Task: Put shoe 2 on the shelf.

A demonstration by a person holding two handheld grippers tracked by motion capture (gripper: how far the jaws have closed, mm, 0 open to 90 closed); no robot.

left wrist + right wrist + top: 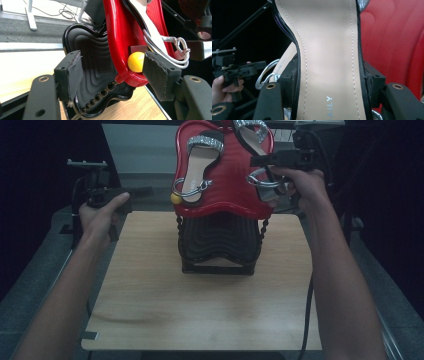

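Sandals, pair: right sandal (329,62) clamped at heel by right gripper (270,187), over red tray (235,180); left sandal (197,167) lies there. Left gripper (112,72) apart, idle. Step: lifting off; next, carry clear.

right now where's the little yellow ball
In the high view the yellow ball sits at the left edge of the red tray, beside the left sandal heel strap; the left gripper view shows it against the tray's rim.
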